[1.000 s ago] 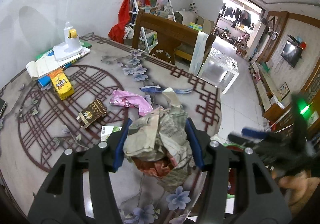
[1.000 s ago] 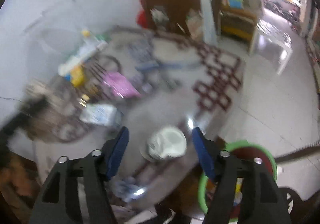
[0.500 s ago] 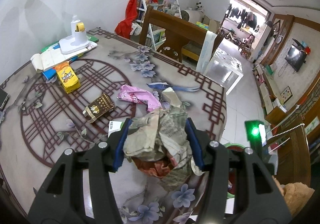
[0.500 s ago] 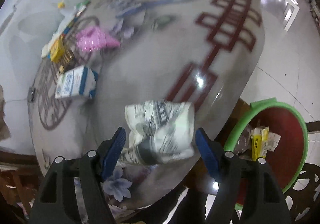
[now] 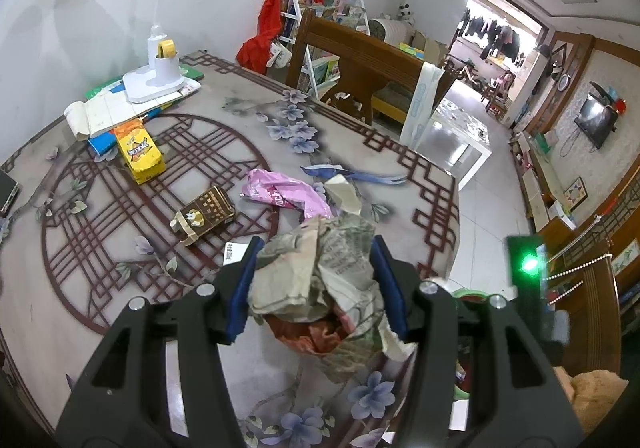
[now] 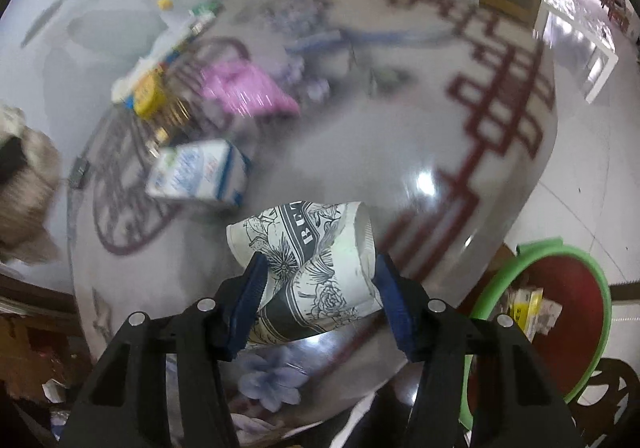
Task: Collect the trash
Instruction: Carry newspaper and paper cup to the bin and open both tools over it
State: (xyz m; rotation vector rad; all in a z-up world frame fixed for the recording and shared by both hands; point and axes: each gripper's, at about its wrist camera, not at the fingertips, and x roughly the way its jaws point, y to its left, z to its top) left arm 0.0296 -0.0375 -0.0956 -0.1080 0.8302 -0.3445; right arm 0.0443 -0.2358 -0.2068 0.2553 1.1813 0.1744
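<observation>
Right claw (image 6: 316,298) now down over paper cup (image 6: 308,268) on worktop (image 6: 360,152), closing, pads at cup sides. Left claw (image 5: 316,288) unchanged, clenched on crumpled wad (image 5: 324,280). Next: green bin (image 6: 560,308).

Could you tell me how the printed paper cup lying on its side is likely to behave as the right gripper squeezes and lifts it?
The paper cup already looks dented between the closing right gripper, so it will probably crumple further. It appears empty, hence likely light. Lying sideways on the glossy table, it might roll if released.

Paper cup (image 6: 316,272) reads, perhaps, "BE".
</observation>
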